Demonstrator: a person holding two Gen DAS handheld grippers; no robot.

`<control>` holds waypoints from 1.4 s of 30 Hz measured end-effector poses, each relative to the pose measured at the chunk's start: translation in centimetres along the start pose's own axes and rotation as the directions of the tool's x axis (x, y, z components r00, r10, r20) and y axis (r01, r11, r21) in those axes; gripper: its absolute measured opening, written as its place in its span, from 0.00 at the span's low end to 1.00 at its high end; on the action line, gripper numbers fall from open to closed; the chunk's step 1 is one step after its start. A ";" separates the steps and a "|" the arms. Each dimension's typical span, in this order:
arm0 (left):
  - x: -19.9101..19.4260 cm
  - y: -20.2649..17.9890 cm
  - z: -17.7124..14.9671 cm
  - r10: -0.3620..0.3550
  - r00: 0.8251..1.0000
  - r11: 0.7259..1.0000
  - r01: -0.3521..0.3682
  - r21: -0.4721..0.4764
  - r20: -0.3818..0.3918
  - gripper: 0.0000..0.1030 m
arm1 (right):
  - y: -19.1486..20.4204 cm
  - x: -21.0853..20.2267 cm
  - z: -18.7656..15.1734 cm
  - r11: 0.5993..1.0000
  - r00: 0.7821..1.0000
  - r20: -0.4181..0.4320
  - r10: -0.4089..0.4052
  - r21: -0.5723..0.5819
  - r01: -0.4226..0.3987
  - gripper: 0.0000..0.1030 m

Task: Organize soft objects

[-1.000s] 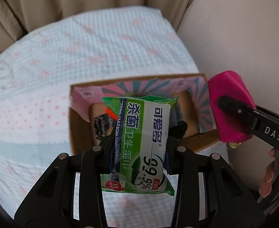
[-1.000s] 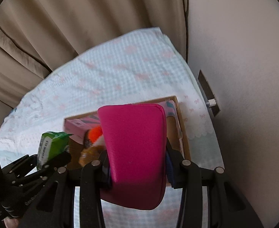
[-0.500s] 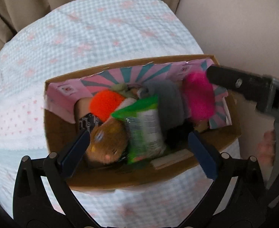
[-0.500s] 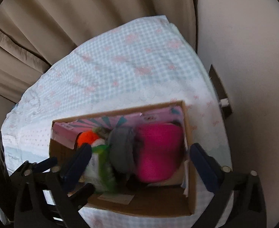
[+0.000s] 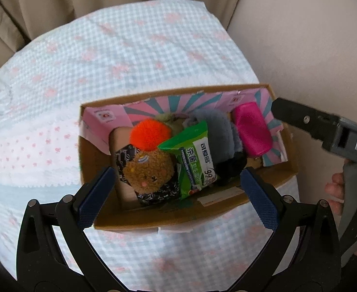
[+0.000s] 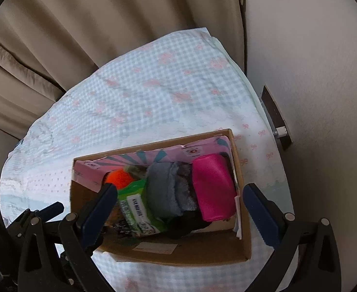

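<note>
A cardboard box [image 5: 168, 219] [image 6: 198, 253] with a pink patterned lining sits on the checked cloth. Inside lie a green wet-wipes pack [image 5: 195, 160] [image 6: 137, 209], a magenta pouch [image 5: 251, 131] [image 6: 212, 187], a grey fluffy item [image 5: 219, 133] [image 6: 166, 189], a brown plush toy [image 5: 149, 170] and an orange pom-pom [image 5: 149, 133] [image 6: 117, 178]. My left gripper [image 5: 178, 192] hovers open above the box's near side, nothing between its blue pads. My right gripper [image 6: 181, 209] is also open and empty above the box; one of its fingers [image 5: 297, 118] shows in the left wrist view.
The pale blue checked cloth [image 5: 129, 48] with pink bows covers a table whose right edge runs along a beige wall [image 6: 312, 60]. Beige curtains [image 6: 93, 24] hang behind. A dark wall fitting [image 6: 275, 119] sits by the table's right edge. A hand [image 5: 334, 189] holds the right gripper.
Both grippers opened and let go: the wipes pack and the magenta pouch dropped into the box and now rest among the other soft items.
</note>
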State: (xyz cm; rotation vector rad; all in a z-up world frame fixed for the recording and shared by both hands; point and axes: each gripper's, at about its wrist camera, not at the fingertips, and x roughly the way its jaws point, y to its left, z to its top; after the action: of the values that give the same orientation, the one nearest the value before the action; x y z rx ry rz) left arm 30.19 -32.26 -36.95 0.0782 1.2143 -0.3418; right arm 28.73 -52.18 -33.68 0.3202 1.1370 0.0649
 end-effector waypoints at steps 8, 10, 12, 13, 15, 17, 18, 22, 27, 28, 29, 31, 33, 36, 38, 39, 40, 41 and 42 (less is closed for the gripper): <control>-6.6 0.8 -0.4 -0.002 0.996 1.000 0.002 0.006 0.085 1.00 | 3.4 -4.8 -0.7 0.999 0.998 0.065 -0.002 -0.032 0.005 1.00; -9.1 1.4 -0.8 -0.001 0.993 1.000 0.000 0.006 0.117 1.00 | 4.7 -6.5 -1.0 0.999 0.996 0.090 0.003 -0.041 0.001 1.00; -11.8 2.3 -1.4 0.000 0.989 1.000 -0.001 0.004 0.148 1.00 | 6.3 -8.8 -1.5 0.999 0.992 0.124 0.002 -0.052 0.005 1.00; -13.2 2.7 -1.7 0.003 0.987 1.000 -0.004 0.005 0.163 1.00 | 6.9 -9.6 -1.7 0.998 0.991 0.135 0.005 -0.055 0.002 1.00; -16.1 3.7 -2.5 0.010 0.981 1.000 -0.011 0.003 0.194 1.00 | 8.6 -11.7 -2.4 0.998 0.987 0.158 0.022 -0.067 -0.011 1.00; -18.8 4.7 -3.4 0.018 0.974 1.000 -0.018 -0.003 0.226 1.00 | 10.7 -13.9 -3.2 0.996 0.982 0.184 0.031 -0.084 -0.016 1.00; -20.5 5.3 -3.9 0.023 0.969 1.000 -0.022 -0.010 0.245 1.00 | 11.9 -15.2 -3.7 0.995 0.979 0.202 0.036 -0.093 -0.018 1.00; -27.0 7.5 -6.1 0.029 0.943 1.000 -0.023 -0.021 0.331 1.00 | 15.8 -19.3 -5.6 0.991 0.970 0.237 0.058 -0.134 -0.026 1.00; -35.5 10.1 -9.5 0.064 0.873 0.998 -0.049 -0.042 0.484 1.00 | 20.2 -25.0 -8.8 0.981 0.938 0.341 0.056 -0.192 0.012 1.00; -36.8 10.6 -10.2 0.068 0.858 0.998 -0.050 -0.048 0.509 1.00 | 20.9 -26.2 -9.4 0.980 0.929 0.367 0.055 -0.199 0.020 1.00; -38.0 11.1 -10.9 0.073 0.843 0.997 -0.052 -0.054 0.533 1.00 | 21.5 -27.3 -10.0 0.978 0.918 0.392 0.057 -0.208 0.028 1.00; -40.1 11.7 -12.2 0.094 0.813 0.995 -0.070 -0.064 0.575 1.00 | 22.6 -29.0 -11.2 0.974 0.899 0.435 0.054 -0.223 0.049 1.00; -41.8 12.1 -13.4 0.118 0.786 0.993 -0.093 -0.072 0.607 1.00 | 23.6 -30.5 -12.2 0.969 0.879 0.475 0.044 -0.233 0.078 1.00; -43.8 12.7 -15.3 0.143 0.743 0.990 -0.111 -0.090 0.654 1.00 | 24.8 -32.3 -13.7 0.968 0.851 0.523 0.038 -0.232 0.100 1.00; -44.7 13.0 -16.2 0.149 0.724 0.989 -0.109 -0.102 0.673 1.00 | 25.3 -33.1 -14.4 0.966 0.839 0.543 0.034 -0.234 0.112 1.00; -45.0 13.2 -16.5 0.146 0.718 0.989 -0.101 -0.106 0.681 1.00 | 25.6 -33.5 -14.8 0.965 0.830 0.557 0.032 -0.233 0.120 1.00; -45.4 13.3 -16.8 0.142 0.712 0.990 -0.092 -0.109 0.688 1.00 | 25.8 -33.8 -15.1 0.964 0.825 0.565 0.032 -0.235 0.123 1.00; -45.8 13.4 -17.1 0.141 0.705 0.990 -0.086 -0.113 0.695 1.00 | 26.0 -34.0 -15.4 0.963 0.819 0.573 0.033 -0.237 0.127 1.00; -46.3 13.5 -17.6 0.141 0.694 0.990 -0.080 -0.120 0.706 1.00 | 26.1 -34.2 -15.5 0.962 0.816 0.577 0.039 -0.241 0.125 1.00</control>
State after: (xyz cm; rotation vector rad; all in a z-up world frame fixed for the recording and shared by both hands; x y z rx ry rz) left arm 4.23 -5.26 -1.81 -0.0526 0.4328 -0.1814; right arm 3.16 -31.20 -2.04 0.0550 0.5131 0.0744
